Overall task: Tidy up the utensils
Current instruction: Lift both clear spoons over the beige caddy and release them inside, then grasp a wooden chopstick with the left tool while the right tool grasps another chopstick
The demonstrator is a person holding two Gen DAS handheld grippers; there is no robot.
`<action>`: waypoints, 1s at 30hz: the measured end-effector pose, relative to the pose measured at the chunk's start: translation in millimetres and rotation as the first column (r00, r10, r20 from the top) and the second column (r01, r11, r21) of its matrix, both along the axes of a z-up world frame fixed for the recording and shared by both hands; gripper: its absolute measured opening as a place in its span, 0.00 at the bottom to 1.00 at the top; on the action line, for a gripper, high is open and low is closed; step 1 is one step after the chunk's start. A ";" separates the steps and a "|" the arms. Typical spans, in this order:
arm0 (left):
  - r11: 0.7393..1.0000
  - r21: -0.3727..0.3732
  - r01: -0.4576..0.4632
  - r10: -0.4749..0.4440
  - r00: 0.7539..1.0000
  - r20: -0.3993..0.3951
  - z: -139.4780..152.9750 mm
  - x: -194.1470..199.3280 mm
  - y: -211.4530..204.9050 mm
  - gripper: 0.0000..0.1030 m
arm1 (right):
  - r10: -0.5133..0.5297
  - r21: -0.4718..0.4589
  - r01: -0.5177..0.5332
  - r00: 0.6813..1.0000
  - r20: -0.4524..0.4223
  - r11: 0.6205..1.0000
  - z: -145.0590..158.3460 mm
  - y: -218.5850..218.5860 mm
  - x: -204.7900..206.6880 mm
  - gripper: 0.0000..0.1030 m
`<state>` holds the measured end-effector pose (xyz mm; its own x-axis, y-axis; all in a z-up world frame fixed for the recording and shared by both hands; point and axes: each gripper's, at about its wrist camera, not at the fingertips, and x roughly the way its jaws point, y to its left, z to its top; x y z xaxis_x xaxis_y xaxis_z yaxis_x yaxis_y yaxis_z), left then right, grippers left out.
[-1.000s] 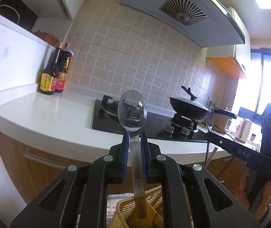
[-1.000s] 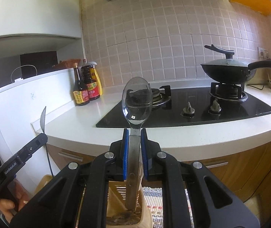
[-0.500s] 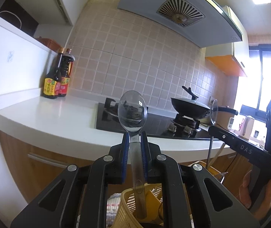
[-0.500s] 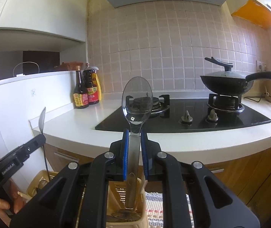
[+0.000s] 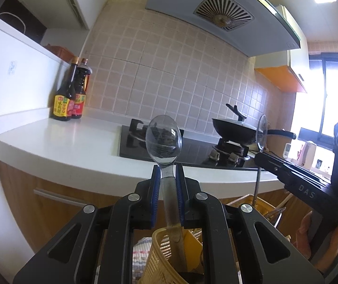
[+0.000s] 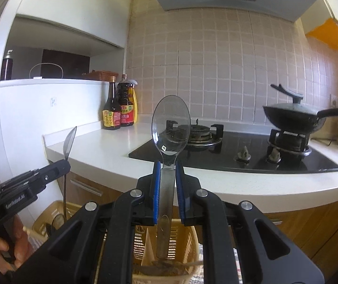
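- My left gripper (image 5: pixel 166 179) is clamped on a clear spoon (image 5: pixel 164 139); the blue pads (image 5: pixel 155 189) press its neck from both sides, the bowl points up, and the handle hangs down toward a yellow slotted basket (image 5: pixel 161 255); the lower end seems to be inside the basket rim, but I cannot tell if it touches the bottom.
- My right gripper (image 6: pixel 168 179) is clamped in the same way on a second clear spoon (image 6: pixel 170 125); its handle end hangs inside another pale basket (image 6: pixel 187 241), just above some darker utensils that lie at the bottom.
- In the right wrist view the left gripper appears at the left edge with its spoon upright over a basket (image 6: pixel 50 213) that stands low, beside the cabinet; in the left wrist view the right gripper (image 5: pixel 261 158) is at the right with its spoon above a basket (image 5: pixel 261 203).
- So I judge the task as in the middle: some utensils are already in the baskets; these two spoons are held over their places but not yet released.
- What is left, as I see it: to lower each spoon, to open the jaws, and then to look for more loose utensils; none shows on the white counter (image 6: pixel 112 151), which carries only the sauce bottles (image 6: pixel 119 111), the hob (image 6: pixel 235 151) and the pan (image 6: pixel 294 118).
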<state>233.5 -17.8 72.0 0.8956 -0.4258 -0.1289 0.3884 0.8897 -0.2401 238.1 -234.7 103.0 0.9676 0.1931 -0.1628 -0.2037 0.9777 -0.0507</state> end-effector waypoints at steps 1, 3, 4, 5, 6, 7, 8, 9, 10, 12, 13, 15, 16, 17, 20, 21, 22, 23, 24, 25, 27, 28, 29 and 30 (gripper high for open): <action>1.000 0.000 0.005 -0.005 1.000 -0.004 0.2 0.1 0.4 0.13 | 0.002 -0.012 -0.002 1.000 0.002 1.000 -0.4 0.5 -3.0 0.11; 1.000 0.002 0.019 -0.019 1.000 -0.015 0.3 -0.6 2.0 0.18 | 0.018 -0.013 -0.018 1.000 -0.015 1.000 -1.0 -0.9 -7.5 0.11; 1.000 0.001 0.021 -0.021 1.000 -0.017 -0.3 -1.3 2.7 0.29 | 0.023 -0.007 -0.023 0.999 -0.026 1.000 -1.0 -2.7 -9.4 0.16; 1.000 -0.002 0.022 -0.022 1.000 -0.018 -0.1 -2.8 4.1 0.35 | 0.022 -0.001 -0.022 0.999 -0.034 1.000 -1.4 -4.1 -11.4 0.21; 1.000 -0.006 0.025 -0.025 1.000 -0.017 0.1 -4.9 5.5 0.40 | 0.020 0.005 -0.020 0.999 -0.038 1.000 -1.5 -5.5 -13.5 0.33; 1.000 -0.003 0.028 -0.028 0.999 -0.021 0.6 -6.4 6.1 0.40 | 0.020 0.017 -0.020 0.999 -0.043 1.000 -1.6 -8.3 -16.7 0.37; 0.999 0.005 0.036 -0.036 0.999 -0.029 1.6 -8.1 6.7 0.40 | 0.022 0.028 -0.021 0.999 -0.050 0.999 -1.6 -11.0 -19.1 0.39; 0.999 0.009 0.038 -0.038 0.999 -0.032 2.5 -10.1 7.8 0.40 | 0.027 0.041 -0.024 0.998 -0.062 0.999 -1.4 -13.8 -23.1 0.40; 0.999 0.010 0.038 -0.038 0.999 -0.034 3.5 -12.3 8.9 0.40 | 0.033 0.049 -0.029 0.997 -0.073 0.998 -0.9 -15.3 -25.7 0.40; 0.999 0.005 0.045 -0.044 0.998 -0.037 6.9 -18.3 13.1 0.40 | 0.048 0.070 -0.041 0.994 -0.097 0.997 0.4 -19.8 -34.1 0.40; 0.999 0.003 0.048 -0.048 0.998 -0.040 9.1 -21.2 15.4 0.42 | 0.048 0.081 -0.040 0.993 -0.105 0.996 1.4 -22.7 -41.6 0.40; 0.998 0.003 0.066 -0.065 0.996 -0.064 12.2 -23.6 21.5 0.42 | 0.043 0.086 -0.033 0.993 -0.109 0.996 3.0 -25.6 -51.4 0.40; 0.998 -0.008 0.066 -0.066 0.995 -0.071 12.9 -24.7 25.6 0.42 | 0.037 0.087 -0.027 0.993 -0.113 0.996 3.8 -27.2 -57.5 0.40; 0.998 -0.020 0.062 -0.064 0.995 -0.072 13.8 -26.4 30.0 0.42 | 0.038 0.085 -0.028 0.992 -0.117 0.996 4.3 -28.3 -62.9 0.40; 0.994 -0.080 0.074 -0.081 0.993 -0.083 19.6 -33.0 49.8 0.42 | 0.035 0.081 -0.024 0.990 -0.133 0.996 5.3 -32.7 -77.8 0.40; 0.993 -0.097 0.070 -0.078 0.994 -0.081 22.0 -36.8 57.8 0.42 | 0.033 0.081 -0.022 0.990 -0.138 0.996 5.5 -34.0 -81.6 0.40; 0.992 -0.104 0.066 -0.075 0.994 -0.079 23.6 -39.7 62.5 0.42 | 0.028 0.072 -0.018 0.989 -0.147 0.997 5.0 -34.9 -85.6 0.41; 0.992 -0.108 0.060 -0.069 0.994 -0.079 24.8 -42.6 67.5 0.42 | 0.020 0.058 -0.011 0.987 -0.157 0.998 3.7 -35.3 -89.3 0.42; 0.992 -0.111 0.054 -0.063 0.995 -0.079 25.7 -46.9 73.9 0.42 | 0.017 0.056 -0.007 0.986 -0.167 0.998 2.2 -36.4 -93.0 0.43; 0.992 -0.113 0.049 -0.058 0.995 -0.083 25.9 -51.0 79.6 0.42 | 0.018 0.056 -0.008 0.983 -0.182 0.998 0.8 -37.0 -94.9 0.45; 0.994 -0.106 0.039 -0.050 0.994 -0.101 25.4 -59.3 87.8 0.42 | 0.024 0.057 -0.011 0.973 -0.230 0.998 -2.8 -38.0 -99.3 0.45; 0.995 -0.095 0.037 -0.048 0.992 -0.115 24.9 -63.4 90.6 0.42 | 0.028 0.050 -0.015 0.962 -0.271 0.999 -5.5 -37.2 -103.3 0.45; 0.997 -0.075 0.035 -0.045 0.989 -0.138 23.6 -69.4 92.9 0.42 | 0.027 0.040 -0.016 0.954 -0.298 0.999 -7.4 -36.1 -105.0 0.45; 0.998 -0.049 0.032 -0.039 0.985 -0.166 21.4 -76.8 94.3 0.42 | 0.025 0.015 -0.020 0.937 -0.349 1.000 -10.9 -33.0 -108.1 0.45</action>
<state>156.7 76.5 93.3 0.8473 -0.4659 -0.2551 0.3705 0.8625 -0.3447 130.0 -267.7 92.1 0.8455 0.2180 -0.4875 -0.2285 0.9728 0.0386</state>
